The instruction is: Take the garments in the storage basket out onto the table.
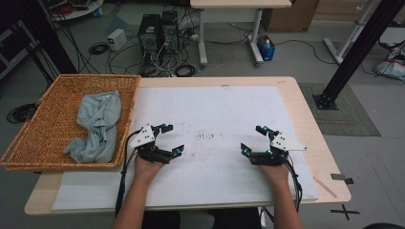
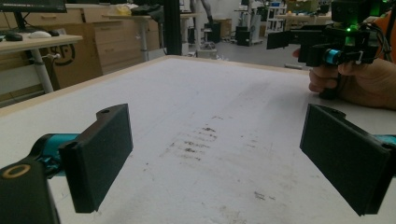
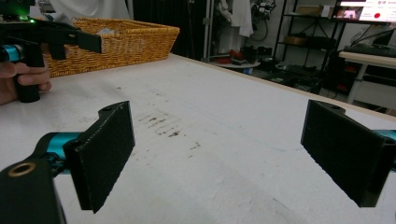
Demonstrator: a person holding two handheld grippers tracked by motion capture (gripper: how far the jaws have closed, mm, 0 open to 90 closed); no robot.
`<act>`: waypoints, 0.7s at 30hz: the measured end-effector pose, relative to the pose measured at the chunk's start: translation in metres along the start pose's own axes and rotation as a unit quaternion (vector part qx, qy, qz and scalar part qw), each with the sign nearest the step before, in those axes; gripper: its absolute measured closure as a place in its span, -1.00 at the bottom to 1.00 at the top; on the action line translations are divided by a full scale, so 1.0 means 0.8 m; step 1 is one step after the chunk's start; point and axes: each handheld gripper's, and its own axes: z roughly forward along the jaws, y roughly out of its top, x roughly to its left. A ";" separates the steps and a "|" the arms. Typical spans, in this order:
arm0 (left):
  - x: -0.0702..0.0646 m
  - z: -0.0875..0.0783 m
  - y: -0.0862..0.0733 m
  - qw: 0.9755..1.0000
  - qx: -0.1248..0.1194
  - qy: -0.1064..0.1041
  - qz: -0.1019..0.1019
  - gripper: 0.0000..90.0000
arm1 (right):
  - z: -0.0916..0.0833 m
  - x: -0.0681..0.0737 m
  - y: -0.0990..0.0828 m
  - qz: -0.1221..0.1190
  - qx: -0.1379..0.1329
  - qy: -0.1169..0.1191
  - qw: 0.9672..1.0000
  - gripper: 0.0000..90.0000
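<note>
Both grippers are held low over the white mat (image 1: 215,119), near the person's edge of the table, with nothing between them. The left gripper (image 1: 168,139) is seen at the left with its jaws spread wide and empty; the right gripper (image 1: 253,139) is seen at the right, likewise spread and holding nothing. In the left gripper view the two black pads (image 2: 100,154) are set well apart above the bare, lightly stained mat, and the same wide gap is shown in the right gripper view.

The grey cloth (image 1: 98,125) is found crumpled inside the wicker basket (image 1: 43,138), at the far-left of the table, well apart from both grippers. It is nearest to the left gripper.

The step in hand is judged to be a rest or start pose, with no grasp begun. For the next move, the left gripper would probably need to be carried leftward over the basket's rim and lowered onto a raised fold of the cloth before the jaws are closed.
</note>
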 end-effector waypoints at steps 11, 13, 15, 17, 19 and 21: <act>0.000 0.000 0.000 1.000 0.001 0.002 -0.001 -0.79 | 0.000 -0.001 0.000 0.003 -0.001 0.000 1.000 -0.79; -0.001 0.001 0.001 1.000 0.004 0.004 0.005 -0.79 | 0.000 0.000 0.000 0.000 -0.001 -0.001 1.000 -0.79; -0.003 0.002 0.001 1.000 0.010 0.009 0.011 -0.79 | 0.000 0.000 0.000 0.001 0.000 0.000 1.000 -0.79; -0.005 0.006 0.003 0.999 0.022 0.032 0.011 -0.79 | 0.000 -0.001 0.000 0.003 -0.001 -0.001 1.000 -0.79; -0.005 0.006 0.003 0.999 0.023 0.036 0.007 -0.79 | 0.000 -0.001 0.000 0.003 -0.001 -0.002 1.000 -0.79; -0.005 0.005 0.006 0.999 0.014 0.035 -0.005 -0.79 | 0.000 -0.001 0.000 0.003 0.000 -0.002 1.000 -0.79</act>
